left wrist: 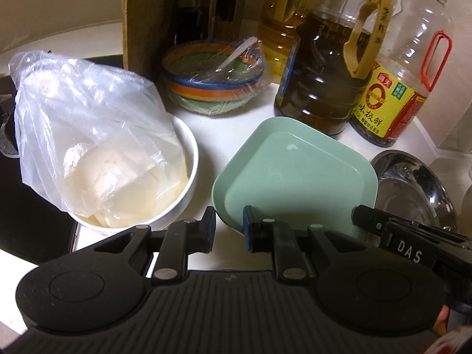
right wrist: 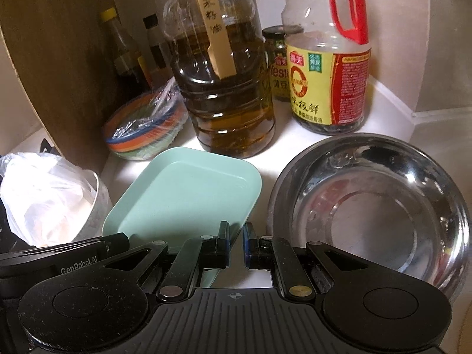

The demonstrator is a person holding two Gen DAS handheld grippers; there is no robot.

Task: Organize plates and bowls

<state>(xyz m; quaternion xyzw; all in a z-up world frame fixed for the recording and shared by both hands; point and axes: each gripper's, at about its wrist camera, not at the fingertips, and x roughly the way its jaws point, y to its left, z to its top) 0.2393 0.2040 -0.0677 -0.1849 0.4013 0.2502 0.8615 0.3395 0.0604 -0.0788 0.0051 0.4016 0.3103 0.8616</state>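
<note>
From my left claw (left wrist: 228, 230), going left to right: the white bowl (left wrist: 183, 203) with a plastic bag (left wrist: 85, 135) in it sits just to the left of its fingers. The green square plate (left wrist: 295, 174) lies straight ahead and a little to the right. The plate's near-left edge runs between the two pads, and the jaws stand narrow on that rim, so I read it as pinched. Beyond the plate stand a film-wrapped striped bowl (left wrist: 212, 79), an oil jug (left wrist: 321, 67) and a soy sauce bottle (left wrist: 395, 100).

From my right claw (right wrist: 236, 243), the same plate (right wrist: 183, 194) lies ahead to the left. Its near-right corner passes between these nearly closed pads, gripped there too. The steel bowl (right wrist: 368, 203) rests just to the right, close beside the plate, on the white counter (right wrist: 389, 118).
</note>
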